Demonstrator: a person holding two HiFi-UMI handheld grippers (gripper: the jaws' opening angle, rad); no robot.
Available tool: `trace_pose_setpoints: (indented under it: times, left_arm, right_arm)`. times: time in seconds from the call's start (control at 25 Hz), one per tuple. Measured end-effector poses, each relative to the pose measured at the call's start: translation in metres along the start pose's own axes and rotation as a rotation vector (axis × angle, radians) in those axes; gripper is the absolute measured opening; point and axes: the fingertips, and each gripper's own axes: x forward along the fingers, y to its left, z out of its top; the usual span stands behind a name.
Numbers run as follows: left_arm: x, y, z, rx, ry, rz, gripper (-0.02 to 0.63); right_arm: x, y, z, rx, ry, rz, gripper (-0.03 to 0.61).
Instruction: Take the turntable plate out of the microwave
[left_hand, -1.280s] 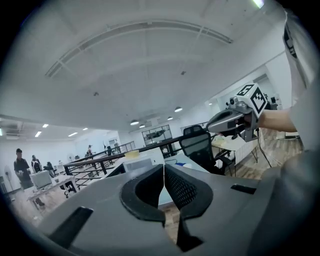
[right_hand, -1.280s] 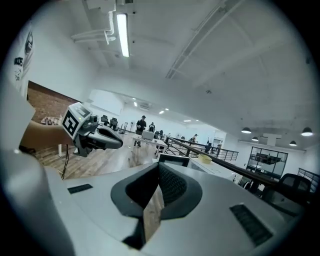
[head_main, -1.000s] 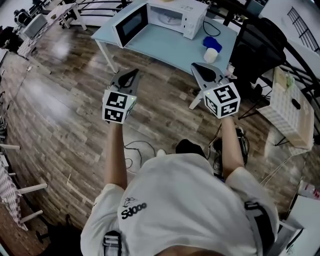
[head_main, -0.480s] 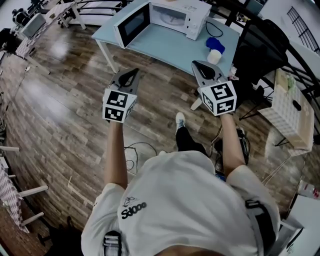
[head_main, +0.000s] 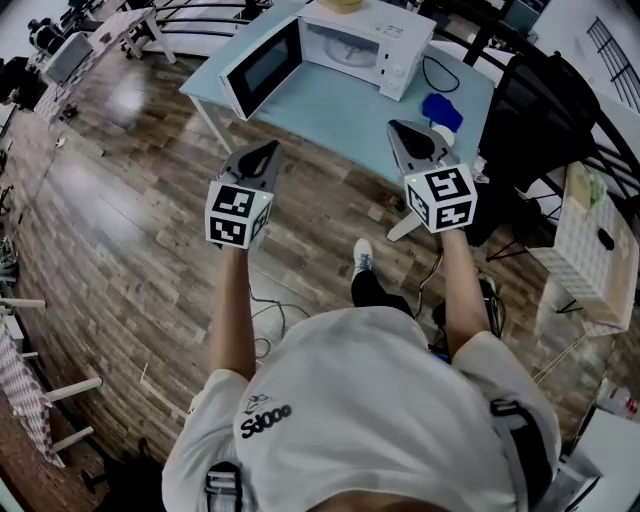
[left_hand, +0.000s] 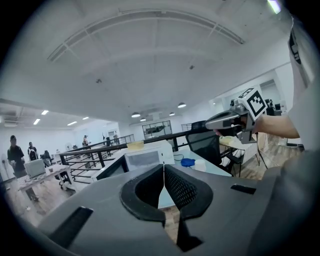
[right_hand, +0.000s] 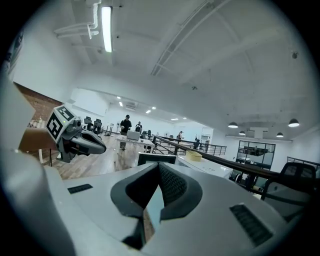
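Floor clear before table; microwave door open.

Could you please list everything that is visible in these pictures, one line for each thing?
microwave: one, white, door open, on the table
table: one, light blue, ahead of the person
bowl: one, yellow, on top of the microwave
blue object: one, on the table, right of the microwave
cup: one, white, beside the blue object
office chair: one, black, right of the table
floor: brown wood
left gripper: one, grey, jaws shut, empty
right gripper: one, grey, jaws shut, empty
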Motion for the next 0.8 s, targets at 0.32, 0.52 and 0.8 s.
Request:
trace_pose_setpoints:
  times: [0.32,0.52,0.8]
  left_arm:
    - [0.132,0.042,0.038,0.002,0.013,0.007,0.02]
    - [0.191,0.073,0.059,-0.028,0.015,0.043,0.02]
    - [0.259,0.09,0.07,-0.057,0.022,0.062,0.02]
  right_arm:
    - [0.094,-0.117,-0.012,0.042,-0.001,0.032,0.006]
    - [0.145,-0.171,-0.013,0.041,-0.01,0.056,0.006]
    - [0.189,-0.222,-0.028,0.023,-0.004,0.093,0.006]
